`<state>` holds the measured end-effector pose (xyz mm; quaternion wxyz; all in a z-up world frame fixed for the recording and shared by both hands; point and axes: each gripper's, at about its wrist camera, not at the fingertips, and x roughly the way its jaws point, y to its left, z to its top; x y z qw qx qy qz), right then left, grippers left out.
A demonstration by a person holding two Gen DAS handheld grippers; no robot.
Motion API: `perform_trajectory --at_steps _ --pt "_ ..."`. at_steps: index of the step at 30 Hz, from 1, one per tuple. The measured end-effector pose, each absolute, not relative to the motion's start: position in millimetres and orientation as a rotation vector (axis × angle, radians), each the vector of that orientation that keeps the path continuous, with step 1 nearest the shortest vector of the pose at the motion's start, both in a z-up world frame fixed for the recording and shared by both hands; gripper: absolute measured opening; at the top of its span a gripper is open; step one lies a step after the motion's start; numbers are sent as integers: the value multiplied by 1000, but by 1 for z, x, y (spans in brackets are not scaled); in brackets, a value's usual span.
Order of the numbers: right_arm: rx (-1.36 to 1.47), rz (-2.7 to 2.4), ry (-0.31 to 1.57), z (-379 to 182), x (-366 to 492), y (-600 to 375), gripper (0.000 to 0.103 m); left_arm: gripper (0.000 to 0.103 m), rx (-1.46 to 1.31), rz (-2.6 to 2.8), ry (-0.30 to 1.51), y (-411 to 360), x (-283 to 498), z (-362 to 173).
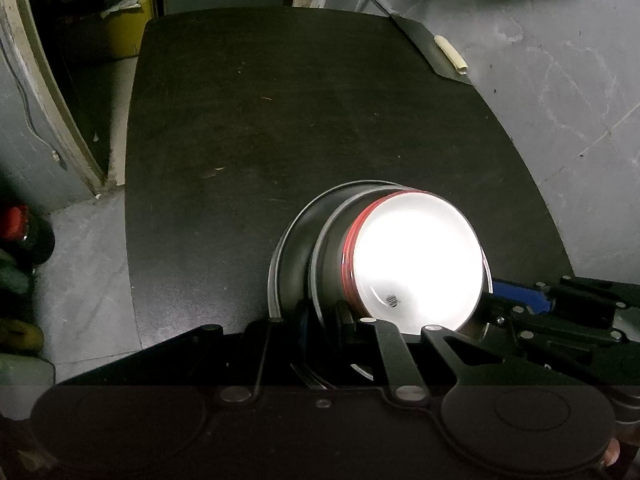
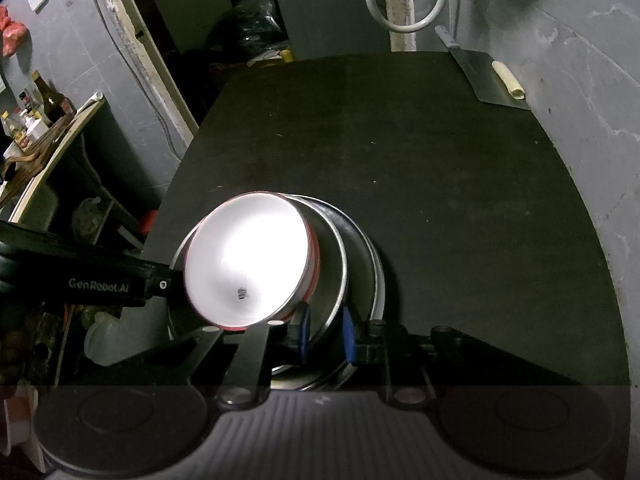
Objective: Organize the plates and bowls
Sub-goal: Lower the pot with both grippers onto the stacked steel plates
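Both grippers, left [image 1: 320, 320] and right [image 2: 326, 334], grasp rims of the nested steel bowls [image 2: 340, 264]; a white bowl [image 2: 248, 260] sits inside, near the table [image 1: 280, 120] edge.

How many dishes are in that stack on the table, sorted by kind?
White bowl with red outer rim: 1
Steel bowl: 1
Steel plate at the bottom: 1
Total: 3, nested together on the dark table.
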<state>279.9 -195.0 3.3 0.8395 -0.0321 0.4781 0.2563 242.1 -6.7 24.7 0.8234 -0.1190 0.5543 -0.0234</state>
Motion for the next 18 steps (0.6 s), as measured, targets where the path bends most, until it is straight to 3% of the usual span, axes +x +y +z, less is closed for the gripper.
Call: perform_trajectory --at_steps 6,18 --pt "-66 540 1008 3 279 -196 21 16 -224 -36 1177 -11 242 25" --pt "-62 527 998 5 279 -198 24 35 -192 11 1179 -12 241 27"
